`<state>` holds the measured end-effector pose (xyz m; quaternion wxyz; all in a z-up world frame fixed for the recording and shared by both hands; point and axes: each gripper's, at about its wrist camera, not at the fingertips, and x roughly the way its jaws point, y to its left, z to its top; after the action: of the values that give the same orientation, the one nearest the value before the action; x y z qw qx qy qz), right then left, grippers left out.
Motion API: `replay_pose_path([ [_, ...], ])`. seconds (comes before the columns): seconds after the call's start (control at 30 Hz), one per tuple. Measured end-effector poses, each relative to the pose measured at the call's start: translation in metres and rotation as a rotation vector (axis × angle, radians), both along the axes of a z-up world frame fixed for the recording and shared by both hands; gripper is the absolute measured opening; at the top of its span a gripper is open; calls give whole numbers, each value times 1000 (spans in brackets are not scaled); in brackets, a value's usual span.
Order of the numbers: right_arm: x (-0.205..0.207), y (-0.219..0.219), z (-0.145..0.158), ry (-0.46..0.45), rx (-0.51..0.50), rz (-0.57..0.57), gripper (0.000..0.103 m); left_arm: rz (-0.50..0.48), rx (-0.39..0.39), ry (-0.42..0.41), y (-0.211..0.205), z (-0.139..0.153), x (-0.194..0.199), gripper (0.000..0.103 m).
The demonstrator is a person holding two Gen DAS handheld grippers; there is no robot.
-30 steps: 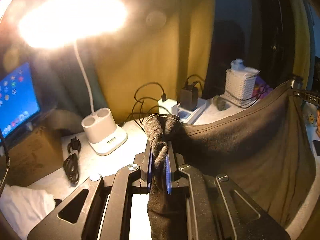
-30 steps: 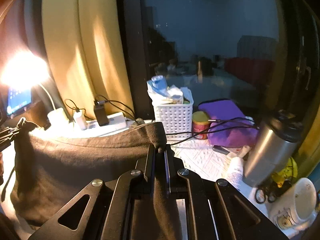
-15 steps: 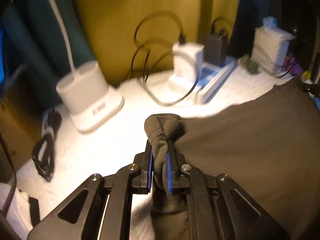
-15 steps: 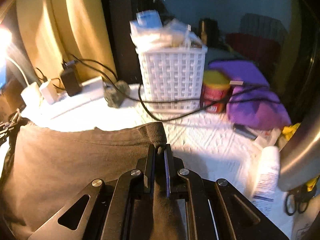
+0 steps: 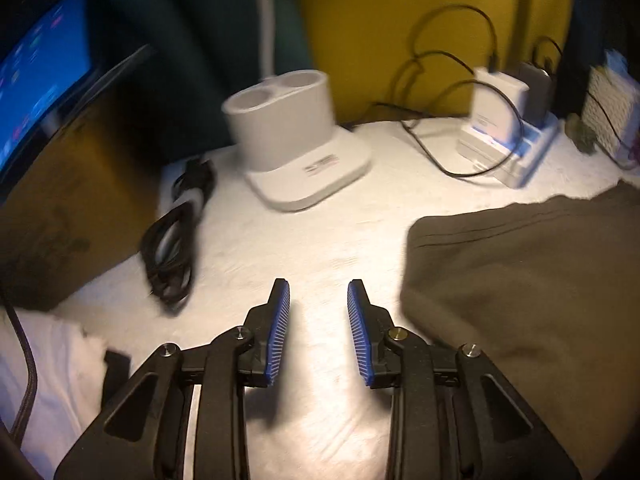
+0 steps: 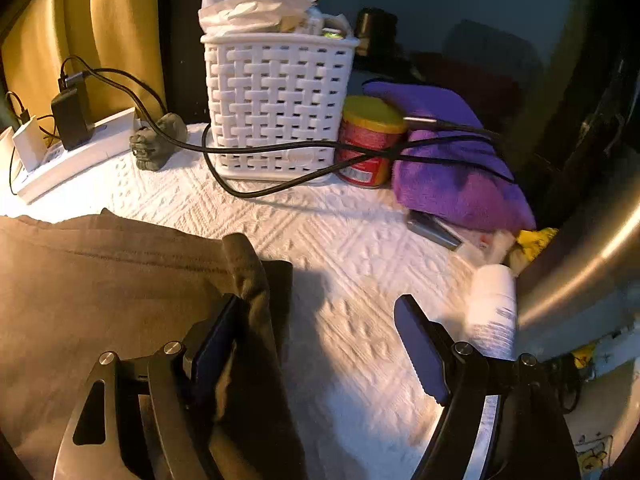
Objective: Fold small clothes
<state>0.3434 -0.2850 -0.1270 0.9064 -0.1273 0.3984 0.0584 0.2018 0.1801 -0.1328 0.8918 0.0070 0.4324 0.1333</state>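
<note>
The left tool [image 5: 318,300] stands released, its blue ribbed pads [image 5: 278,332] parted over bare white cloth with nothing between them; its jaws have just been opening. The right tool [image 6: 320,320] is released too, spread wide after just opening, and the garment [image 6: 112,280] hangs slack against its left pad while the right pad stands clear over the desk [image 6: 352,248]. That garment, a dark olive-brown knit piece with a stitched hem, lies spread on the desk between the two tools: in the left wrist view it fills the right side, its rounded corner just right of the left tool, and in the right wrist view it fills the left side with a rumpled corner draped at the tool's left finger. Its long axis seems to run across from one tool to the other, with the hemmed edge on the far side. The right tool is the nearer, touching the cloth; the left sits just beside it, so a next grasp for a fold would likely mean the left tool shifting right onto the corner. The fabric looks soft and limp, likely to sag when lifted. The desk is covered in a white embossed cloth. Farther out, left to right, stand a white plastic lamp base [image 5: 296,148], a coiled black cable [image 5: 172,248], a woven white basket [image 6: 276,104], a red tin [image 6: 368,140] and a purple plush cloth [image 6: 452,168].
</note>
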Motion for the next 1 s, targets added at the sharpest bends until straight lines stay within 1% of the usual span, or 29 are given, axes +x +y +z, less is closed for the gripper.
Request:
replay_pose_path([
  [0.1,-13,-4,10,-15,7,-5,80,-14,-29,-21,-1,7,-15,30],
  [0.23,-31,-8,21,-26,12,-13,80,-47,-101,-37,-12,13,-37,31],
  [0.3,-43,-10,26,-31,23,-13,80,-71,-144,-47,-21,15,-45,42],
  [0.33,-52,-13,29,-32,28,-11,80,-82,-169,-53,-26,18,-53,51],
  [0.37,-59,-15,30,-30,31,-10,80,-97,-191,-61,-32,19,-61,54],
  [0.47,-75,-18,29,-25,39,-16,80,-129,-226,-57,-44,21,-77,54],
  [0.53,-90,-26,22,-7,55,-33,80,-156,-250,-59,-52,21,-94,54],
  [0.6,-104,-35,14,12,73,-47,80,-177,-252,-46,-57,18,-106,54],
  [0.7,-125,-48,2,45,86,-63,80,-209,-234,-11,-67,11,-123,54],
  [0.83,-154,-57,-4,59,118,-71,80,-230,-267,23,-74,3,-144,54],
  [0.9,-168,-63,-6,62,136,-84,80,-225,-268,25,-75,1,-153,54],
  [1.0,-189,-71,-9,59,193,-97,80,-208,-300,33,-75,-3,-160,54],
])
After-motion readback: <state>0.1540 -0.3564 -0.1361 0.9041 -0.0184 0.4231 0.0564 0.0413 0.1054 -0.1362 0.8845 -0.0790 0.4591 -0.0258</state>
